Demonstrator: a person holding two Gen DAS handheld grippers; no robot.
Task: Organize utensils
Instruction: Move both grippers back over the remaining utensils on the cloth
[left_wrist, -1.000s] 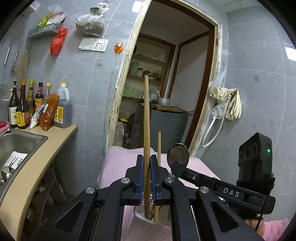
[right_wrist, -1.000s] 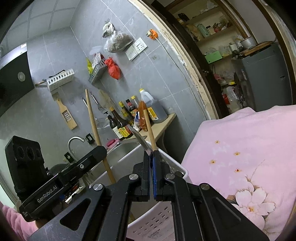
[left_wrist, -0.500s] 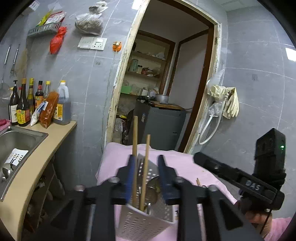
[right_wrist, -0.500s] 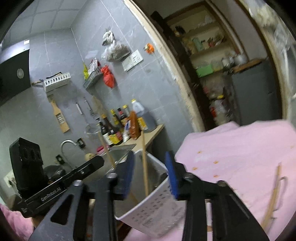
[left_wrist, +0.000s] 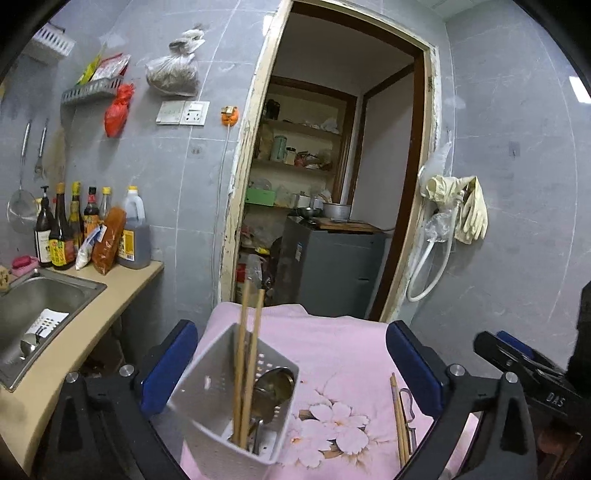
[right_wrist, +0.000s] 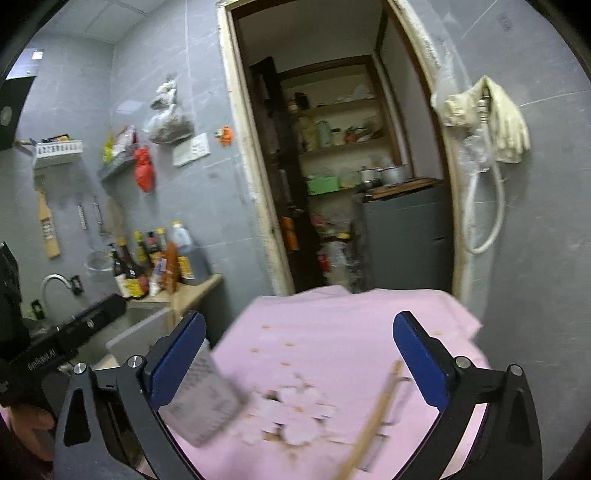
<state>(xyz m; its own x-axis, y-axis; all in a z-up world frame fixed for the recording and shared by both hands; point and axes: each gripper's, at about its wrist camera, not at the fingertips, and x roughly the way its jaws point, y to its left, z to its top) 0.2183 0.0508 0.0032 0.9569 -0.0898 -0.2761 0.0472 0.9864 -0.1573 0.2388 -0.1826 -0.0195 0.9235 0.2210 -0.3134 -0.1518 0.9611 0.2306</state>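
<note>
Left gripper (left_wrist: 291, 363): blue-padded fingers (left_wrist: 170, 362) spread wide and opening; the white perforated utensil holder (left_wrist: 225, 406) sits in the gap between them, pads clear of its walls, nothing gripped. Holder stands tilted on the pink floral cloth (left_wrist: 343, 354), near its left edge. Inside the holder: two wooden chopsticks (left_wrist: 248, 365) leaning upright and sticking out above the rim, plus a metal spoon (left_wrist: 273, 384) with its bowl near the rim. Further right on the cloth lie another pair of chopsticks (left_wrist: 399, 417) and, just beside them, a metal peeler (left_wrist: 409, 417), both flat. Right gripper (right_wrist: 299, 363): fingers (right_wrist: 419, 363) also wide and opening, nothing between the pads; its view is motion-blurred. In that view the holder (right_wrist: 203, 402) shows at lower left just beside the left finger, and the loose chopsticks (right_wrist: 373, 417) lie on the cloth toward the lower right. Left of the cloth: a beige worktop (left_wrist: 77, 325) with a steel sink (left_wrist: 40, 306) and a row of sauce bottles (left_wrist: 74, 229) against the grey tiled wall. A hand (right_wrist: 26, 428) on the left gripper's body shows at the right wrist view's edge.
</note>
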